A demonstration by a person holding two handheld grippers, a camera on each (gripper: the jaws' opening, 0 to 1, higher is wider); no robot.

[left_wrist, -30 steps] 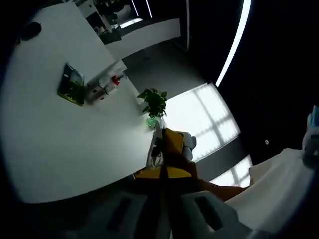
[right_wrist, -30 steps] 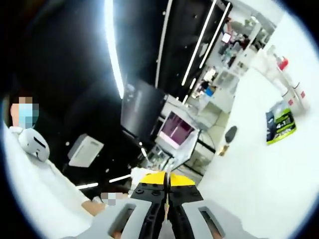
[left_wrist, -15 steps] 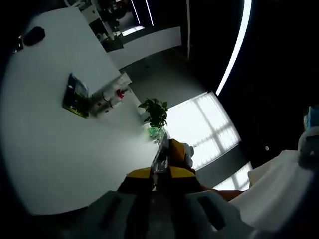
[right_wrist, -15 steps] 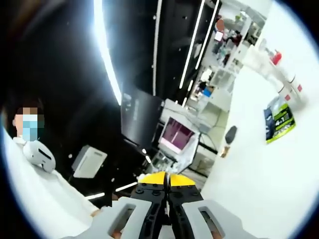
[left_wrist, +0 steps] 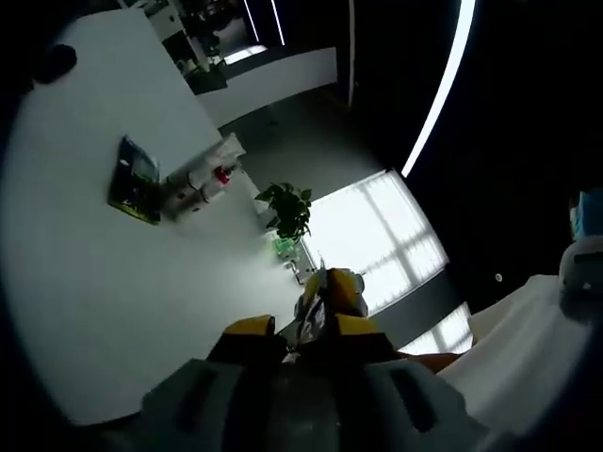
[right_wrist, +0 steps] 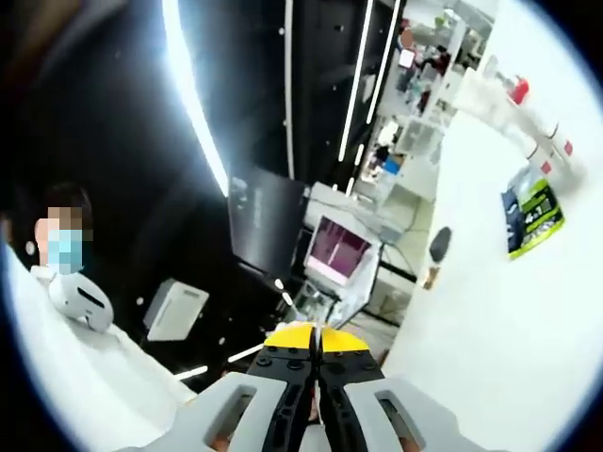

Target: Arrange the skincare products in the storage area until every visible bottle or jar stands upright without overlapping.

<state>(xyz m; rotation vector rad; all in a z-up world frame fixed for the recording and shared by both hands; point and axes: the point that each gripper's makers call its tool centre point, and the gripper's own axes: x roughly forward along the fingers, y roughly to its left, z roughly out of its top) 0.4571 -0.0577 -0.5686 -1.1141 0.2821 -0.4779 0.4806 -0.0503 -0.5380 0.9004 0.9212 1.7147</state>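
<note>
The skincare bottles (left_wrist: 196,179) lie tumbled in a small cluster far out on the white surface (left_wrist: 85,273), one with a red cap (left_wrist: 222,173), just beside a flat green-and-black packet (left_wrist: 134,179); in the right gripper view the same cluster (right_wrist: 537,141) and packet (right_wrist: 533,213) sit at the far right of the surface. Nothing stands upright yet, so I judge the task at its approach stage, no bottle handled. My left gripper (left_wrist: 303,328) has its yellow-tipped jaws slightly parted and I see nothing between them; a second yellow gripper end (left_wrist: 332,292) sits just past them, which I take for my other tool. My right gripper (right_wrist: 317,341) has its jaws pressed together, empty, aimed off toward a dark monitor (right_wrist: 267,221). Next I must swing both toward the cluster and open up. The bottles look like smooth pale plastic cylinders, likely to roll; the packet glossy; the surface matt and plain. A leafy potted plant (left_wrist: 285,209) stands at the surface edge.
</note>
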